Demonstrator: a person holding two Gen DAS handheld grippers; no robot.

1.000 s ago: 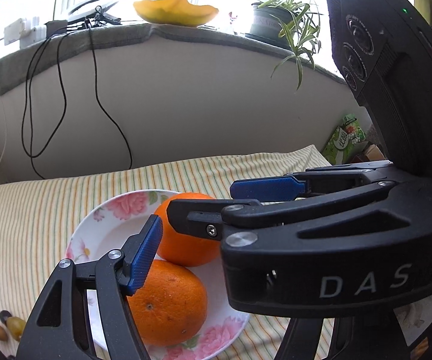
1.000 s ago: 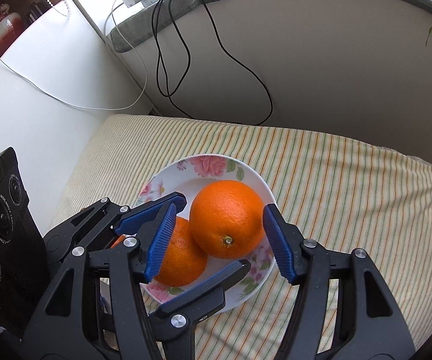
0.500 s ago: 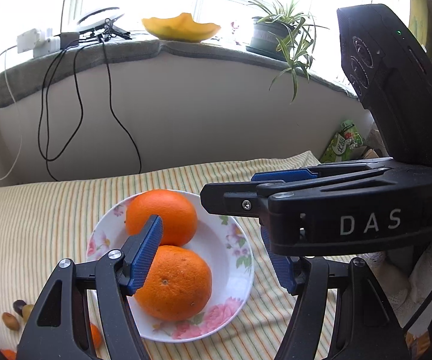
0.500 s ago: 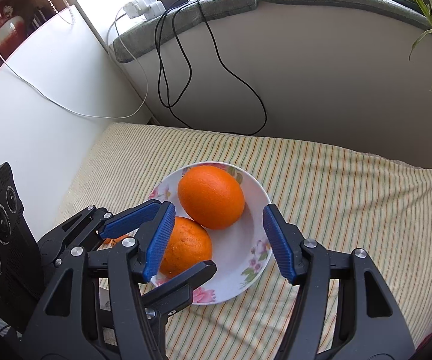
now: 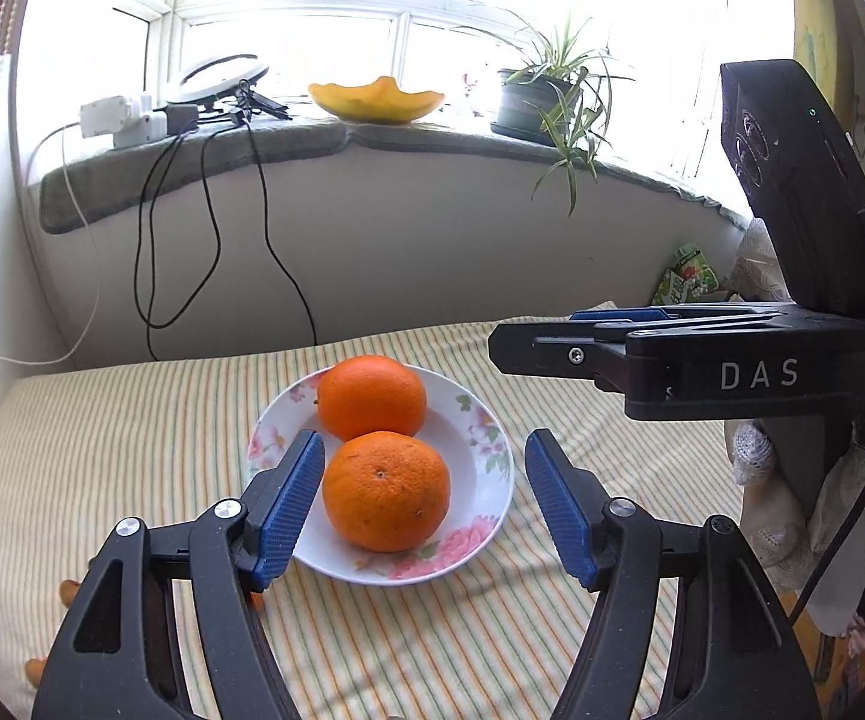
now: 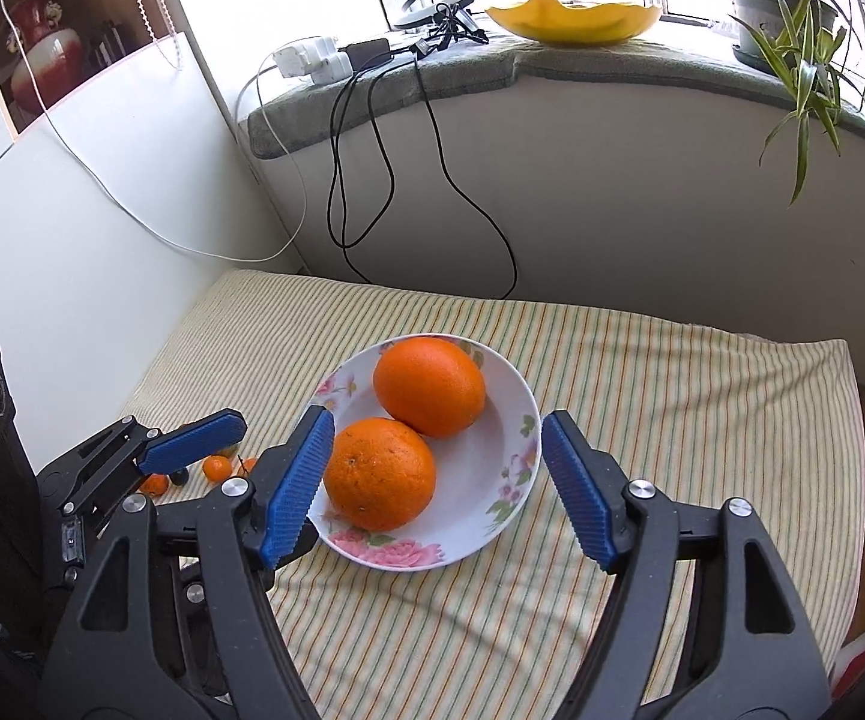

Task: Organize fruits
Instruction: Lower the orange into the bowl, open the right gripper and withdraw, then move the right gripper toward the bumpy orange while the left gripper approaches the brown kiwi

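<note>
Both tools are black plastic frames with cut-out triangular arms, silver screws at the joints and ribbed blue pads on the fingers. The left gripper [image 5: 423,504] shows them clearly. The right gripper [image 5: 588,333], at three o'clock, carries white "DAS" lettering, a black camera block and a cable, beside a knitted white glove [image 5: 750,456].

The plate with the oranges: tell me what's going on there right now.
A person holds a gripper in each hand above a floral plate on a striped cloth. Two oranges, the near one and the far one, sit on the plate, touching. The left gripper and right gripper both have their jaws opening and hold nothing. Some small fruits lie on the cloth beside the plate.
</note>
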